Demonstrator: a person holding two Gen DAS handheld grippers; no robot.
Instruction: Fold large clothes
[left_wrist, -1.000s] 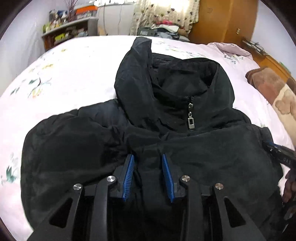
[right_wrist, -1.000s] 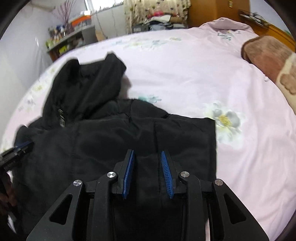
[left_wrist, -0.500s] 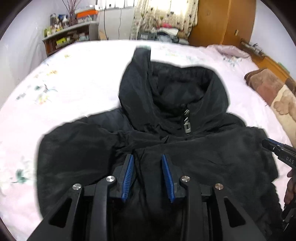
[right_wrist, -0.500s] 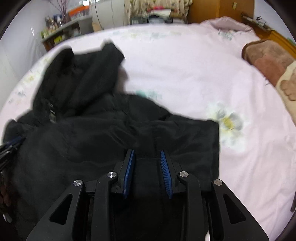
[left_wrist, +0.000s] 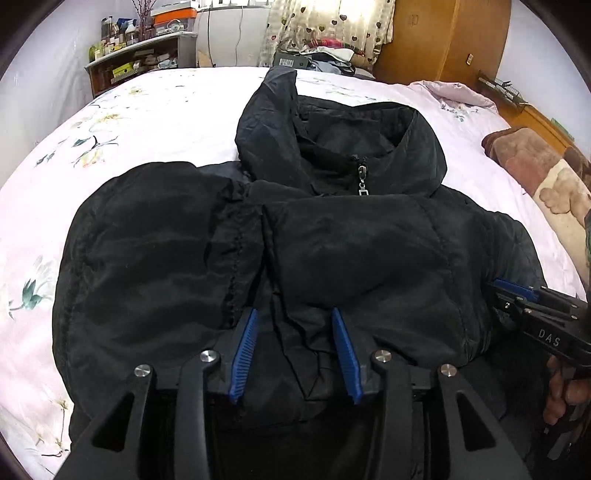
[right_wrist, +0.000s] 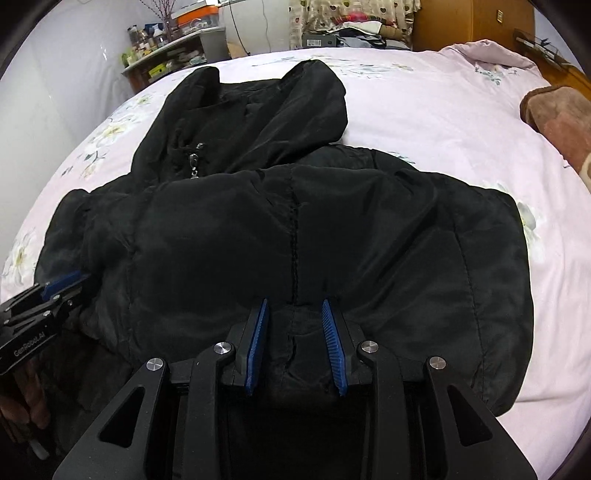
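Observation:
A large black hooded jacket (left_wrist: 332, 240) lies on a pink floral bed sheet (left_wrist: 129, 118), hood at the far end, silver zipper pull (left_wrist: 362, 182) at the collar. Its lower part is folded up over the chest. My left gripper (left_wrist: 293, 325) holds a bunch of the jacket's black fabric between its blue pads. My right gripper (right_wrist: 293, 314) grips the folded jacket edge (right_wrist: 295, 332) the same way. The jacket fills the right wrist view (right_wrist: 295, 221) too. Each gripper shows at the other view's edge, the right gripper (left_wrist: 517, 295) and the left gripper (right_wrist: 55, 288).
A brown and cream blanket (left_wrist: 535, 173) lies at the bed's right side. A cluttered shelf (left_wrist: 140, 55), a curtain, piled clothes and a wooden wardrobe (left_wrist: 443, 37) stand beyond the bed's far edge. A bunched pink cover (right_wrist: 491, 51) lies at the far right corner.
Both grippers have carried the jacket's lower part up and forward over the chest, so it now lies folded below the collar. The views have steadied.

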